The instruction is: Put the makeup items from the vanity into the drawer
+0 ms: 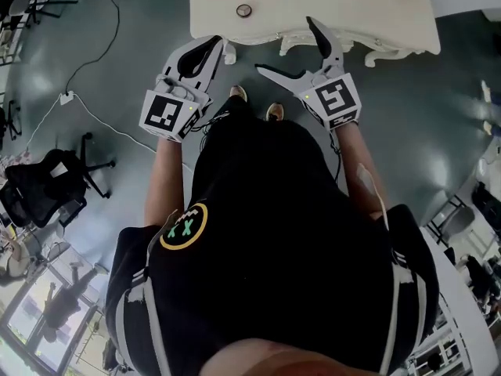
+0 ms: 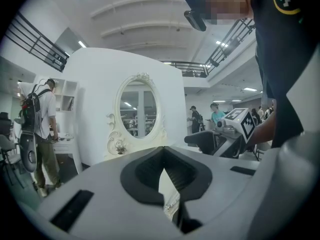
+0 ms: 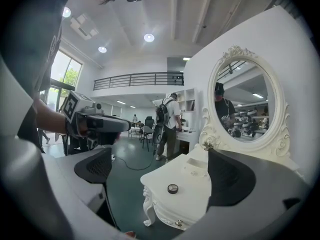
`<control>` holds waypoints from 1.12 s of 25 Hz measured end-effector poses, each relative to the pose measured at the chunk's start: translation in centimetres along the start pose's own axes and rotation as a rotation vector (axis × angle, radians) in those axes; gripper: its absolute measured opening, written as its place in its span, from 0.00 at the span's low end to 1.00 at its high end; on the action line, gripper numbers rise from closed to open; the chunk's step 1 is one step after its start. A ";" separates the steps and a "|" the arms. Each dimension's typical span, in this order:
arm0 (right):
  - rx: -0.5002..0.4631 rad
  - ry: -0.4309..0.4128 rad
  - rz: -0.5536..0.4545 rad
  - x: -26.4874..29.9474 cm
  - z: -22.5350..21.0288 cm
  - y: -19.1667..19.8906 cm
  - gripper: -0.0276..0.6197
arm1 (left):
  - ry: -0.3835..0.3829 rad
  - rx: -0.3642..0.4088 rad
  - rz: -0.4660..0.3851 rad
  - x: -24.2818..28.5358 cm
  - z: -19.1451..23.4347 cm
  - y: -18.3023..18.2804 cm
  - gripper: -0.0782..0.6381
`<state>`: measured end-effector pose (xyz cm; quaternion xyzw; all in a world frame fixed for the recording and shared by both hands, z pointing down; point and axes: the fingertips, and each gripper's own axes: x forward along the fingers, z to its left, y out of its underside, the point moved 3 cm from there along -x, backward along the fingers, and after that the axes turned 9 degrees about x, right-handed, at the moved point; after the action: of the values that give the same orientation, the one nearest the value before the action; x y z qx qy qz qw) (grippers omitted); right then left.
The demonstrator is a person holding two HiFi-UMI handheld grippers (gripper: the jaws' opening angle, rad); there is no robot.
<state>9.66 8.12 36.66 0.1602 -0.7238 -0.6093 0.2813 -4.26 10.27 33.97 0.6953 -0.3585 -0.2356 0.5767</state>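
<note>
- Left tongs [image 1: 213,49] were pressed together, and we saw nothing between them!
- They hung over the floor [image 1: 141,22], just short of the bench's [image 1: 391,14] front edge.
- Right tongs [image 1: 288,47] stood wide apart and empty, beside the left pair and pointed at the bench.
- The compact [image 1: 244,10], small and round, lay on the bench top near its front edge, and we noted that neither pair touched it.
- In the right gripper view we caught it framed between the spread jaws, but well beyond them.
- An oval mirror [image 3: 247,101] in a carved white frame rose at the back of the bench.
</note>
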 end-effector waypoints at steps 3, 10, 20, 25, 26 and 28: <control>0.011 0.001 0.000 0.1 -0.4 0.2 0.97 | 0.004 -0.001 0.011 0.3 -0.1 0.1 0.14; 0.008 0.012 0.014 2.6 -2.1 0.2 0.97 | 0.023 -0.014 0.016 2.0 1.8 1.2 0.14; 0.004 0.034 0.082 10.3 -5.9 0.7 0.97 | 0.079 -0.009 0.007 7.7 9.3 5.0 0.14; 0.012 0.052 0.128 14.9 -8.0 0.8 0.97 | 0.134 -0.014 -0.016 10.7 13.4 6.3 0.14; 0.011 0.055 0.138 15.8 -8.3 0.8 0.97 | 0.141 -0.020 -0.022 11.1 14.2 6.5 0.14; 0.010 0.057 0.159 17.5 -8.7 1.0 0.97 | 0.153 -0.034 -0.029 11.8 15.8 7.1 0.14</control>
<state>1.21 -8.60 42.17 0.1210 -0.7289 -0.5765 0.3487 -10.11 -9.39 38.31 0.7067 -0.2989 -0.1961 0.6106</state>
